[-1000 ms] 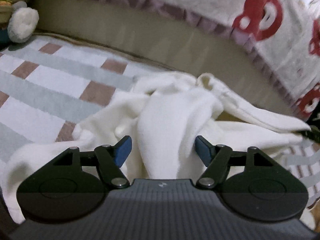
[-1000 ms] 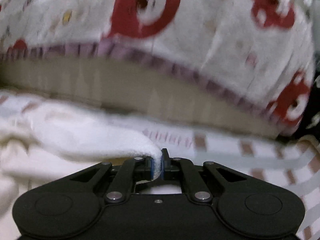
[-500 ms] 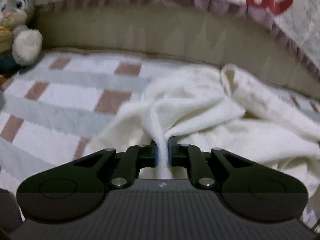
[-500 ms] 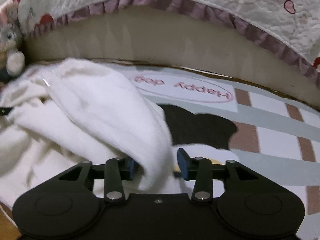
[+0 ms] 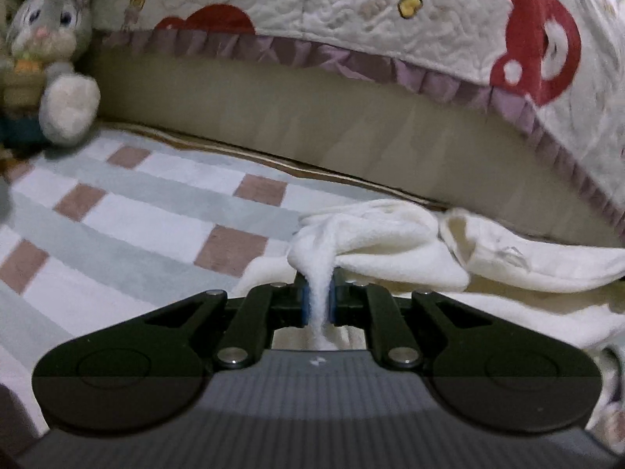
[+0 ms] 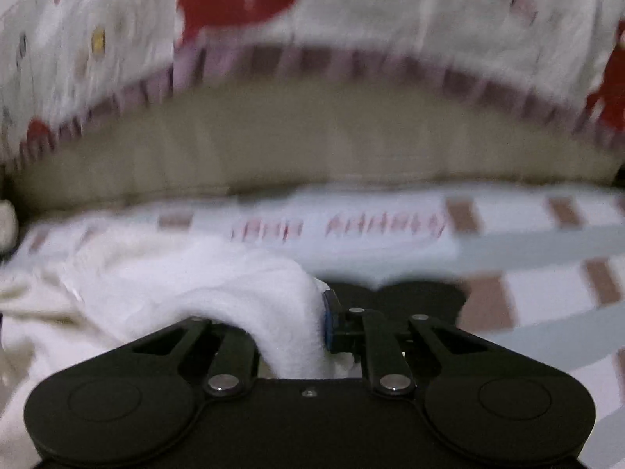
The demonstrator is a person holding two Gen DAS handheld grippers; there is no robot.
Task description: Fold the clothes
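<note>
A cream fleece garment (image 5: 390, 242) lies crumpled on a checked blanket (image 5: 117, 226). In the left wrist view my left gripper (image 5: 318, 305) is shut on a pinched ridge of it, and the cloth runs down between the blue pads. The right wrist view is blurred. There a thick fold of the same garment (image 6: 175, 273) fills my right gripper (image 6: 291, 332), whose jaws are closing. The right blue pad (image 6: 327, 320) presses against the fold. The cloth hides the left pad.
A beige padded wall (image 5: 273, 117) rises behind the blanket, with a white quilt with red bears (image 5: 351, 11) draped over it. A grey plush rabbit (image 5: 50, 51) sits at the far left. The blanket shows a black print (image 6: 410, 293) and pink lettering (image 6: 351, 226).
My left gripper closed on a ridge of the garment and lifted it slightly. My right gripper let go of a thin edge, opened, and closed around a thicker fold while swinging sideways.
</note>
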